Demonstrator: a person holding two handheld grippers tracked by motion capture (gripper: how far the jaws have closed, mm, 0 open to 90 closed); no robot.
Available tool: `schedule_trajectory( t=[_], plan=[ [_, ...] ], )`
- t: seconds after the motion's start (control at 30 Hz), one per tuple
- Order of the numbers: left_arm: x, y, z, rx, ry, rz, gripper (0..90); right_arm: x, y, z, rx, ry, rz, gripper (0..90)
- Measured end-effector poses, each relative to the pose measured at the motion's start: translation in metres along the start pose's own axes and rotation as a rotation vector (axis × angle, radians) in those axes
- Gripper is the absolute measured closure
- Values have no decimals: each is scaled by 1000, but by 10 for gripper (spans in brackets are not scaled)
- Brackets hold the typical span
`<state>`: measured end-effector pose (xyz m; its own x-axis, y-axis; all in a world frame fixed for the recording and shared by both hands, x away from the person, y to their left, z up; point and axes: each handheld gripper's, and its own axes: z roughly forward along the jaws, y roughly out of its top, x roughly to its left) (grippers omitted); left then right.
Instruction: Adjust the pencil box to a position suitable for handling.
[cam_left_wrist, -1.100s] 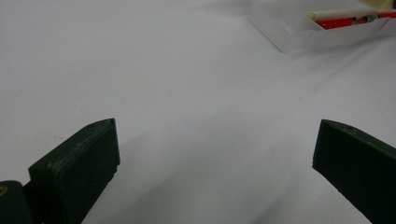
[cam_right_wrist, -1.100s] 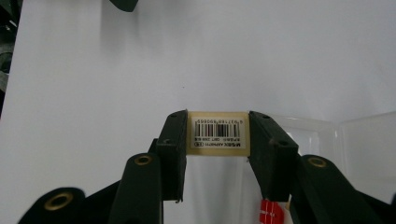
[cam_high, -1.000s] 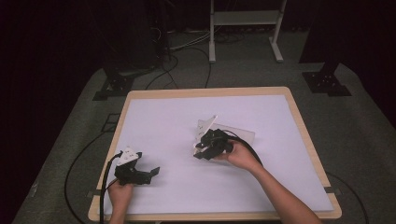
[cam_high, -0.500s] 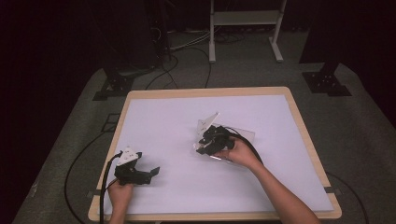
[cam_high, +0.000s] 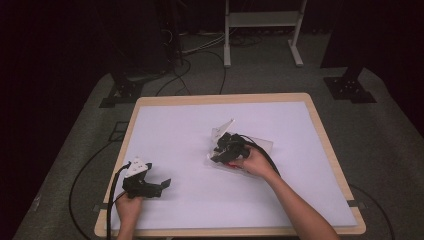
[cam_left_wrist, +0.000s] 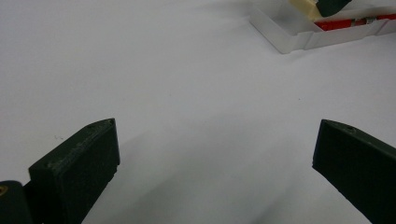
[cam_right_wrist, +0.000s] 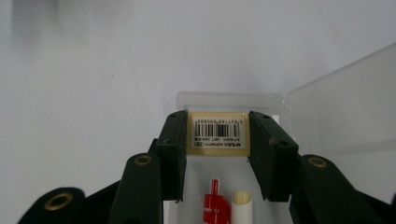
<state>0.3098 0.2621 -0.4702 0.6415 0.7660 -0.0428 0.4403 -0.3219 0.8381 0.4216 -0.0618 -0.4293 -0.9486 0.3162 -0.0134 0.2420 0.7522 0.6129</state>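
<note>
My right gripper (cam_right_wrist: 217, 140) is shut on a cream block with a barcode label (cam_right_wrist: 217, 127), held just over the far end of a clear plastic box (cam_right_wrist: 231, 99). A red piece (cam_right_wrist: 215, 205) and a white stick (cam_right_wrist: 243, 203) lie in the box below the block. In the high view the right gripper (cam_high: 222, 150) is over the box (cam_high: 260, 146) at the table's middle right, and the box's lid (cam_high: 225, 127) stands open. My left gripper (cam_high: 159, 187) rests near the front left corner, and its jaws (cam_left_wrist: 215, 149) are open over bare white tabletop.
The white table top (cam_high: 180, 130) has a wooden rim. From the left gripper view the clear box (cam_left_wrist: 289, 35) lies far off at the upper right. Cables, stands and a white frame sit on the dark floor beyond the table.
The right gripper has sunk a little toward the box and shifted slightly, still holding the cream block. The left gripper has not moved.
</note>
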Motion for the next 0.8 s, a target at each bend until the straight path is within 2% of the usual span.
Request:
schedule_trajectory(
  t=[0.13,0.8],
  plan=[
    [0,0,0,1,-1,-1,1,-3,-1,3,-4,1,16,582],
    [1,0,0,-1,0,-8,1,-10,-2,17,-4,14,34,578]
  ],
)
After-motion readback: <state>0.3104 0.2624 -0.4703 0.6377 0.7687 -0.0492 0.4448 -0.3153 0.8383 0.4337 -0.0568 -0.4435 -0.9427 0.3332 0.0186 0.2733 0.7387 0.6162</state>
